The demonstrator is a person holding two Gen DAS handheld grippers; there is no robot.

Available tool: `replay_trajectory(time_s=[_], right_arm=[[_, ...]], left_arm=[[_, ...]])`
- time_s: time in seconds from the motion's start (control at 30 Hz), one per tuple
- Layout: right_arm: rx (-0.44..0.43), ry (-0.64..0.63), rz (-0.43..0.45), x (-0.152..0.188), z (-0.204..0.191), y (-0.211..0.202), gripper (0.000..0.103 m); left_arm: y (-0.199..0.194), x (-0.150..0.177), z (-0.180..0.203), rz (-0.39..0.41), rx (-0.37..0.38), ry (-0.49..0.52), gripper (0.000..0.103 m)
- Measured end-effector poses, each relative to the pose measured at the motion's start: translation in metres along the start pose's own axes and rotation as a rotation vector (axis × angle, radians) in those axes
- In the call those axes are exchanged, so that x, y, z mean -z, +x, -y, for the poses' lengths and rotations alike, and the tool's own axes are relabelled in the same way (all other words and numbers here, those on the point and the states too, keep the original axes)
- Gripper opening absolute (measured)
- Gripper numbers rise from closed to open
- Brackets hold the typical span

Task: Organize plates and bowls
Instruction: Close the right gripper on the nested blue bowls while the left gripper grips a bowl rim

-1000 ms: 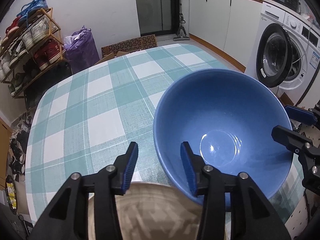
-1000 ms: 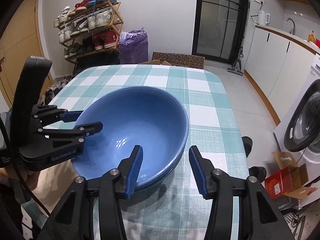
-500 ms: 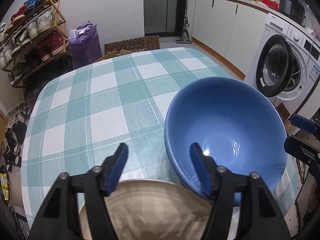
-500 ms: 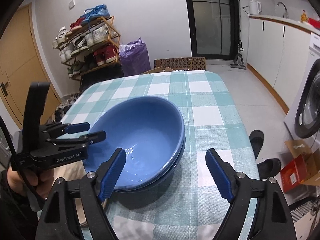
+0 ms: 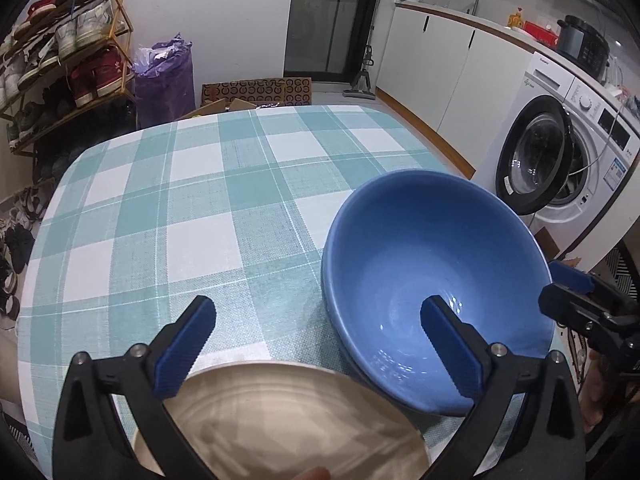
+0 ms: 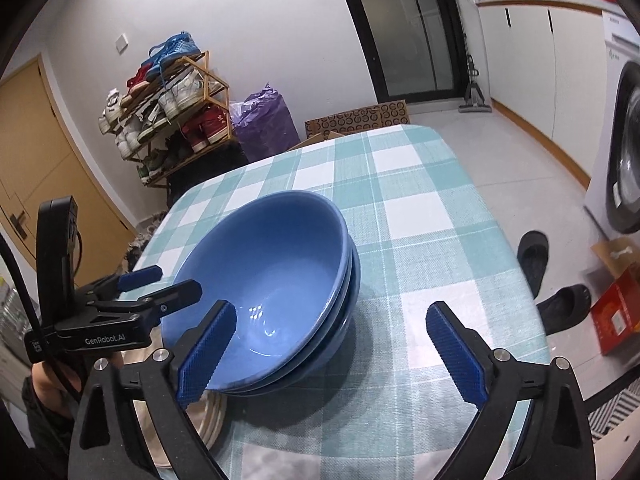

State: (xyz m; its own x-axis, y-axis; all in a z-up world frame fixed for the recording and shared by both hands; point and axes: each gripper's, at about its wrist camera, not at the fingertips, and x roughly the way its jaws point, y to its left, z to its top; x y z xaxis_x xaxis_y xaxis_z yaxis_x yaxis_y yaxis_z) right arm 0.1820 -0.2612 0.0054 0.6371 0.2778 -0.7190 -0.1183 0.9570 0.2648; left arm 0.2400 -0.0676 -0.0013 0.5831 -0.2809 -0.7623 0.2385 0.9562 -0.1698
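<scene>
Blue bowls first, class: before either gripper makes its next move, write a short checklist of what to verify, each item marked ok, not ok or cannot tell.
1. Blue bowls nested in one stack: ok.
2. Stack fully on the checked tablecloth: ok.
3. Right gripper open, holding nothing: ok.
4. Left gripper open, holding nothing: ok.
5. Beige plate whole and graspable: cannot tell, edge hidden.
6. More dishes left to sort: cannot tell.

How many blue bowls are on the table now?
2. One blue bowl sits nested inside the other, near the table's front edge, beside a beige plate. More could be hidden underneath.
</scene>
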Motion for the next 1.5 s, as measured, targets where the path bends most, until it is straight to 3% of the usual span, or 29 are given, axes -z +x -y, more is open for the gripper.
replay_trajectory(time_s=[0.43, 0.87, 1.0, 1.2, 1.33, 1.4, 1.5], right_arm=[[-0.091, 0.119, -0.014, 0.006, 0.013, 0.022, 0.101], [-0.125, 0.142, -0.053, 0.010, 0.014, 0.043, 0.101], [-0.138, 0.163, -0.060, 0.010, 0.016, 0.048, 0.093], [-0.184, 0.190, -0.099, 0.011, 0.019, 0.055, 0.078], [-0.195, 0.192, -0.085, 0.012, 0.018, 0.052, 0.076], [-0.199, 0.194, -0.080, 0.011, 0.019, 0.051, 0.066], [-0.204, 0.196, -0.076, 0.011, 0.018, 0.049, 0.060]], left_arm=[[0.012, 0.001, -0.004, -0.041, 0.075, -0.081, 0.103], [0.017, -0.001, -0.006, -0.051, 0.056, -0.105, 0.102], [0.019, -0.001, -0.007, -0.059, 0.071, -0.118, 0.100], [0.021, 0.000, -0.002, -0.066, 0.110, -0.101, 0.081], [0.021, 0.001, 0.000, -0.070, 0.134, -0.099, 0.067], [0.021, 0.001, 0.000, -0.075, 0.135, -0.096, 0.061], [0.023, 0.002, 0.001, -0.087, 0.139, -0.094, 0.051]])
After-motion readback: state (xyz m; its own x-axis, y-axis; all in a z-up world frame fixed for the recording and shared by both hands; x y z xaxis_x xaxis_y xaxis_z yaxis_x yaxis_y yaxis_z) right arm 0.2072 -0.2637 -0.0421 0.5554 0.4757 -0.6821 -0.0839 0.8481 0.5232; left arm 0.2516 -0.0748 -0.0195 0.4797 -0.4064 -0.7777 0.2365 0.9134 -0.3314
